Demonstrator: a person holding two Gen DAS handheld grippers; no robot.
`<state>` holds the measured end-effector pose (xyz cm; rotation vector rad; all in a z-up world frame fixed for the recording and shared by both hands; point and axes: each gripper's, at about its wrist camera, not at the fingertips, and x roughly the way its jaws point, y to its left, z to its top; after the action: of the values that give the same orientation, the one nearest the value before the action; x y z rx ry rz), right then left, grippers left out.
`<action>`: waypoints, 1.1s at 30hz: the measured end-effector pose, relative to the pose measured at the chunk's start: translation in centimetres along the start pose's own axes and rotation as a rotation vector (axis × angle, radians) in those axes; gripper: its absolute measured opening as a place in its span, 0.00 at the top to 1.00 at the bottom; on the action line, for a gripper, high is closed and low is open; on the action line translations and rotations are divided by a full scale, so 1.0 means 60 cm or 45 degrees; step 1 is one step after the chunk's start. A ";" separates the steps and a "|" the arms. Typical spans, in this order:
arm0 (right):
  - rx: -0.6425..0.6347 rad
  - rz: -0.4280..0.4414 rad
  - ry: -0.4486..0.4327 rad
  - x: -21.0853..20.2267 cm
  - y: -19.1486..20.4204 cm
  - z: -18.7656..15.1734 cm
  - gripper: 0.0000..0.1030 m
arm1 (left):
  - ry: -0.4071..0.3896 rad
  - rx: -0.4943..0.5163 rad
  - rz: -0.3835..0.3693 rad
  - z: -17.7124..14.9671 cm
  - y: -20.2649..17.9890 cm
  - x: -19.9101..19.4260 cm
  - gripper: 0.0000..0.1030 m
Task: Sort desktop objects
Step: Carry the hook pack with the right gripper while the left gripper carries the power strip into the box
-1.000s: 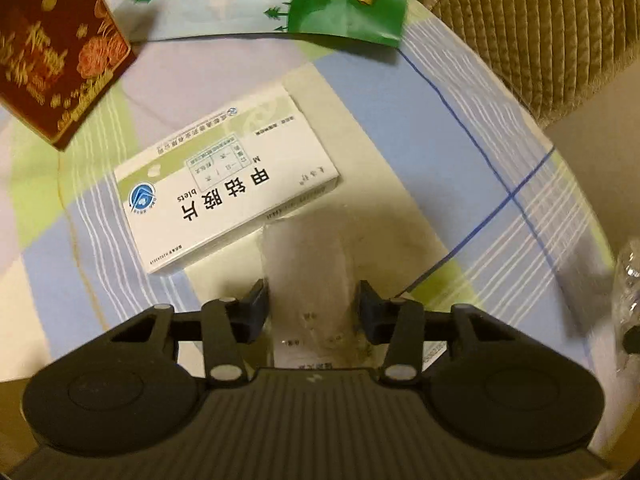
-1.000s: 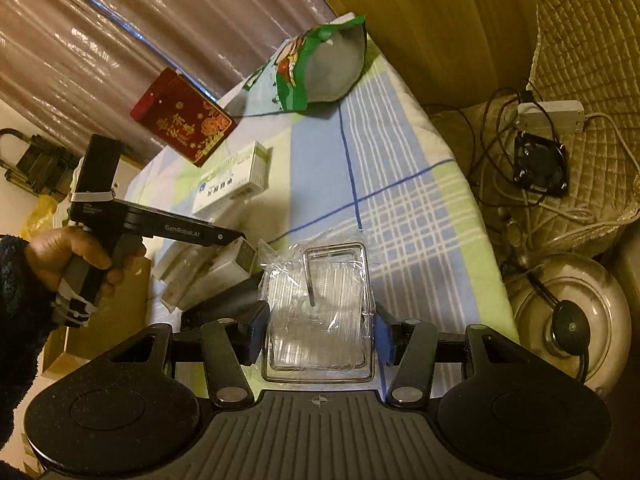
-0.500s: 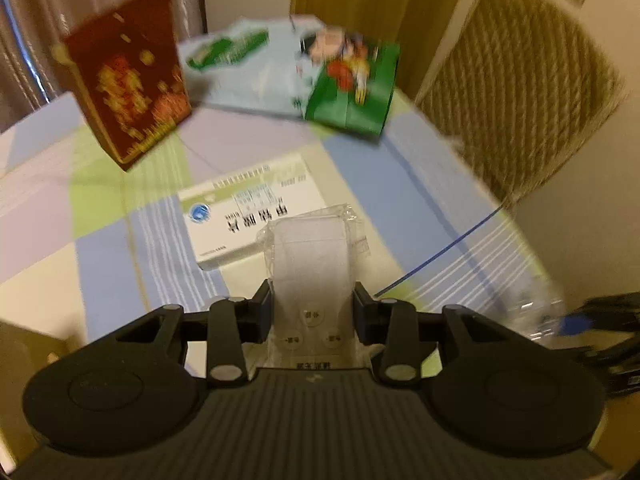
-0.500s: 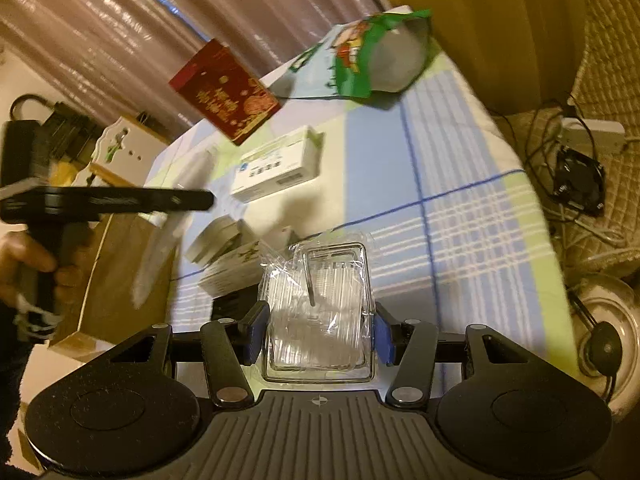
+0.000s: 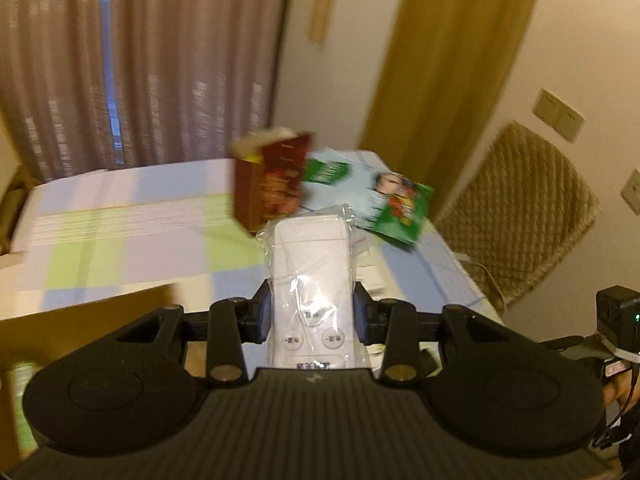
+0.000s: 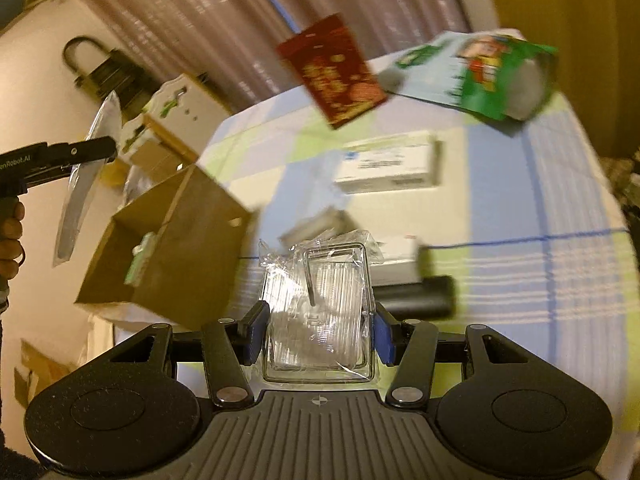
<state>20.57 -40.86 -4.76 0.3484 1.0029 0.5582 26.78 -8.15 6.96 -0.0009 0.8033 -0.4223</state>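
My left gripper [image 5: 312,312] is shut on a white remote control [image 5: 310,264] sealed in a clear bag, held up above the checked tablecloth [image 5: 120,232]. The right wrist view shows that same gripper [image 6: 92,152] at the far left, raised beside an open brown cardboard box [image 6: 160,248], with the bagged remote [image 6: 78,192] hanging from it. My right gripper [image 6: 319,332] is shut on a clear plastic packet [image 6: 320,300] with a bent metal key inside, held over the table near the box.
On the table lie a white medicine box [image 6: 388,164], a red gift box [image 6: 332,72], a green snack bag [image 6: 492,76], a black cylinder [image 6: 416,296] and another white box [image 6: 396,264]. A quilted chair [image 5: 516,208] stands to the right. Curtains hang behind.
The left gripper has lifted the bagged remote off the table and swung it up and left toward the cardboard box. The right gripper has moved with its packet closer to the box.
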 end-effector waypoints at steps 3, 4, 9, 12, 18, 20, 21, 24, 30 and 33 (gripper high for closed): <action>-0.059 0.034 0.018 0.020 0.043 0.007 0.49 | -0.002 -0.022 0.101 -0.013 0.064 -0.046 0.67; -0.073 0.049 0.023 0.027 0.057 0.010 0.49 | 0.000 -0.027 0.133 -0.018 0.086 -0.060 0.67; -0.186 0.100 0.039 0.064 0.129 0.031 0.49 | 0.034 -0.009 0.234 -0.042 0.185 -0.100 0.67; -0.247 0.126 0.030 0.086 0.174 0.051 0.49 | 0.059 0.019 0.270 -0.056 0.237 -0.114 0.67; -0.379 0.169 0.028 0.136 0.265 0.087 0.49 | 0.124 0.171 0.217 -0.089 0.299 -0.101 0.67; -0.430 0.183 0.035 0.157 0.296 0.098 0.49 | 0.151 0.224 0.183 -0.101 0.317 -0.091 0.67; -0.452 0.184 0.039 0.167 0.309 0.102 0.49 | 0.164 0.250 0.165 -0.107 0.327 -0.086 0.67; -0.498 0.186 0.061 0.202 0.343 0.113 0.49 | 0.224 0.296 0.117 -0.125 0.354 -0.070 0.67; -0.554 0.161 0.146 0.279 0.386 0.122 0.49 | 0.346 0.463 -0.068 -0.157 0.377 -0.041 0.67; -0.587 0.154 0.197 0.312 0.399 0.122 0.49 | 0.421 0.584 -0.174 -0.172 0.376 -0.023 0.67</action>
<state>28.02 -10.67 -1.63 -0.0455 0.9716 0.9146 27.03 14.68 -2.88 0.4531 1.0188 -0.7415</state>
